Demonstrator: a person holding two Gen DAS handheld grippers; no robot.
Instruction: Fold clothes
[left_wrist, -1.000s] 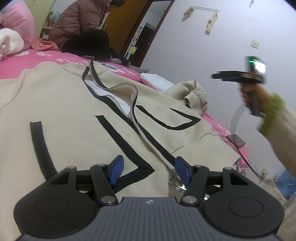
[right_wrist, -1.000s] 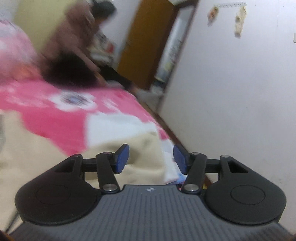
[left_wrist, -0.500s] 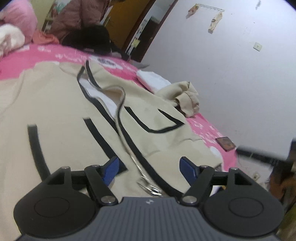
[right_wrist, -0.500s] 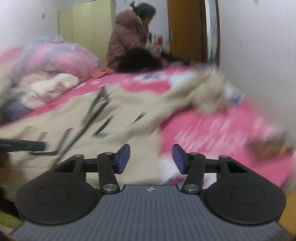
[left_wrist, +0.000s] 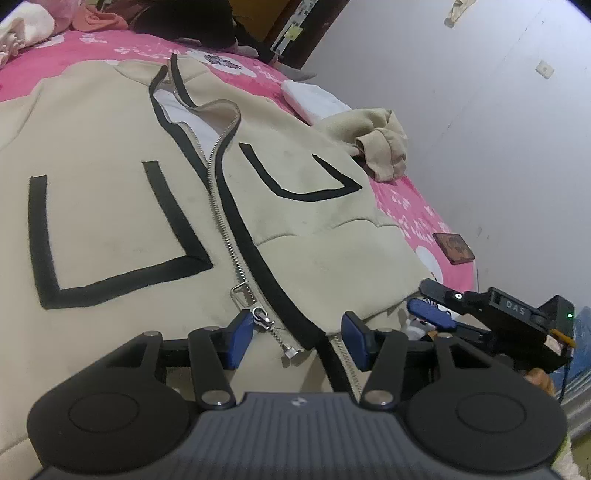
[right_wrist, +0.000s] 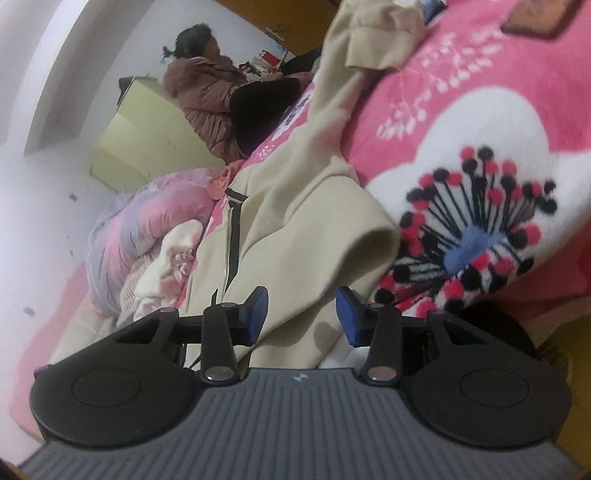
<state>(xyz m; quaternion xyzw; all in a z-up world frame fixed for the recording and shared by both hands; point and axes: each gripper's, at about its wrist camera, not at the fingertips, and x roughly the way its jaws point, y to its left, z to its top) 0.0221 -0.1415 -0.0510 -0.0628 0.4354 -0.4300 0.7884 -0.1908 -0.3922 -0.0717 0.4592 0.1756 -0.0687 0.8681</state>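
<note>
Blue-padded fingers of the left tool (left_wrist: 297, 341) stand apart, released, straddling the zip (left_wrist: 225, 206) end at the jacket's (left_wrist: 110, 206) hem. The right tool (right_wrist: 300, 314) is also spread and holds nothing, its pads either side of the hem corner on that side. The cream jacket lies flat, front up, on the pink bed (right_wrist: 461, 122), its long axis running away from both tools toward the collar (left_wrist: 173, 77). One sleeve (left_wrist: 380, 147) lies bunched at the far right. Both tools sit at the hem, the left at mid-hem.
</note>
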